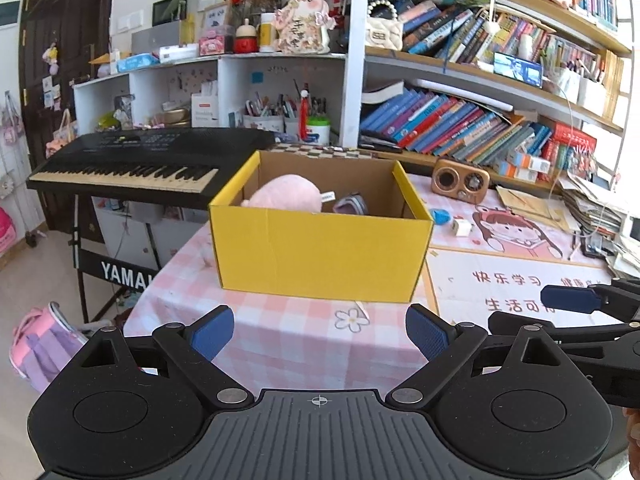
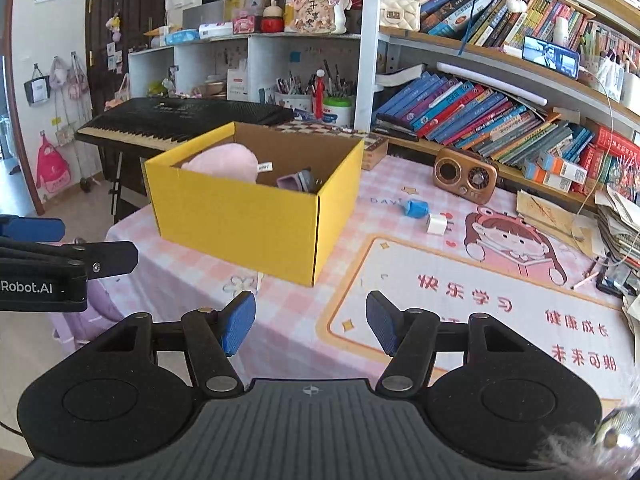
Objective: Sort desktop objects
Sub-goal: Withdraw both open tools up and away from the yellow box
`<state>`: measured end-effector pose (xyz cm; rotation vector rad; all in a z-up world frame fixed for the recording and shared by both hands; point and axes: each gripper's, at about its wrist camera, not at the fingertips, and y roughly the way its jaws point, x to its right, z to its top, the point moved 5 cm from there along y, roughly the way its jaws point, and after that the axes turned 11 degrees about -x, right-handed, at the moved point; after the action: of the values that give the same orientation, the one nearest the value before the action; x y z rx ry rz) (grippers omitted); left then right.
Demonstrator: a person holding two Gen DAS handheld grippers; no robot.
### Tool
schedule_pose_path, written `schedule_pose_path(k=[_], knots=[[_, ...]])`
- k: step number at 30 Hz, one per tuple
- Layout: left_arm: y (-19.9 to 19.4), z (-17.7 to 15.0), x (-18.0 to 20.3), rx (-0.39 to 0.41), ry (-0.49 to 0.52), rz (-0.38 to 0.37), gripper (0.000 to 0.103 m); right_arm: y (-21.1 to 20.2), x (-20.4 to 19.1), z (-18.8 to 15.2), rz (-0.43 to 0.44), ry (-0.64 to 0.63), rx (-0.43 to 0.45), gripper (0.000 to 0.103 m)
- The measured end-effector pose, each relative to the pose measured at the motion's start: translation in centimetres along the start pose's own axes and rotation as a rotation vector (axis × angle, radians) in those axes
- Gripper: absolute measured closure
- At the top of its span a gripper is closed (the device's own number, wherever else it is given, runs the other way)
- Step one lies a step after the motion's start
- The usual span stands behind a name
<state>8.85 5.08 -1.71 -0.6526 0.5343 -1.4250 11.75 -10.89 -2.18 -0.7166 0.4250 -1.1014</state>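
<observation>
A yellow cardboard box (image 1: 320,252) stands open on the pink checked tablecloth; it also shows in the right wrist view (image 2: 240,228). Inside it lie a pink plush toy (image 1: 286,192) (image 2: 224,162) and a small purple-grey object (image 1: 352,204) (image 2: 298,180). A blue object (image 2: 416,208) (image 1: 440,215) and a white cube (image 2: 437,224) (image 1: 461,227) lie on the table right of the box. My left gripper (image 1: 320,336) is open and empty, in front of the box. My right gripper (image 2: 310,322) is open and empty, near the box's front right corner.
A brown retro radio (image 2: 466,176) stands behind the small objects. A printed desk mat (image 2: 480,300) covers the table's right side. Paper stacks (image 2: 616,220) lie at the far right. A black keyboard (image 1: 132,168) stands left of the table, bookshelves behind.
</observation>
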Motion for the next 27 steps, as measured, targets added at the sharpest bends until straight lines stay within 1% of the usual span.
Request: schedule_pose_path(k=[11,27], knots=[[0.3,-0.7,1.3,-0.029,0.029,-0.035,0.008,-0.2,0.7,-1.2,-0.014,0.031,-0.025,0.041],[1.1,-1.3,3.5,-0.069,0.087,-0.102,0.008,-0.8,2.9,-3.3,-0.076,0.113,-0.064,0.038]])
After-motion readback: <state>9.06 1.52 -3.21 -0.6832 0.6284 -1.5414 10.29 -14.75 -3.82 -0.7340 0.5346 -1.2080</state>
